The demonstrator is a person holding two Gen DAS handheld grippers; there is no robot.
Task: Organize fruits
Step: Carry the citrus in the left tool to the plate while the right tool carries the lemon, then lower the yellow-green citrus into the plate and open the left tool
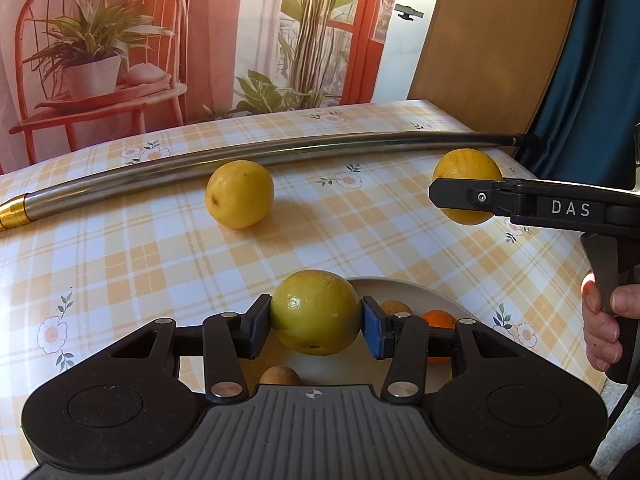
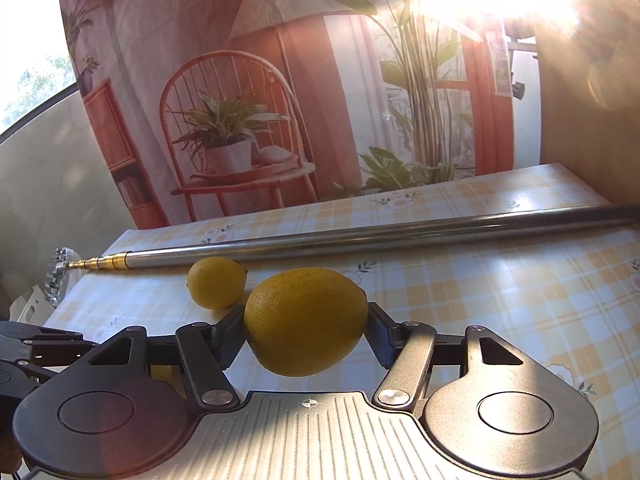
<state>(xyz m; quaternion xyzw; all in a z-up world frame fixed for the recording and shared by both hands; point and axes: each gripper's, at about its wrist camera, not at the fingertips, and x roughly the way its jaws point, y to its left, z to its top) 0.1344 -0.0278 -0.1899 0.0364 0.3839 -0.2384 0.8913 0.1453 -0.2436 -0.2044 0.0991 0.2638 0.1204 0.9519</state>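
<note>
metal pole (image 1: 256,160) behind loose lemon (image 1: 239,194) (touching, seemingly)

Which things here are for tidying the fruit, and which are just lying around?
For the job:
- greenish-yellow fruit in the left gripper
- lemon in the right gripper
- loose lemon on the tablecloth
- plate holding an orange and small brown fruits

Just lying about:
- metal pole
- printed backdrop

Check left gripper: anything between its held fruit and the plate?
Nothing visible does. The left gripper holds the yellow fruit directly over the plate; an orange and brown fruits already occupy it.
</note>
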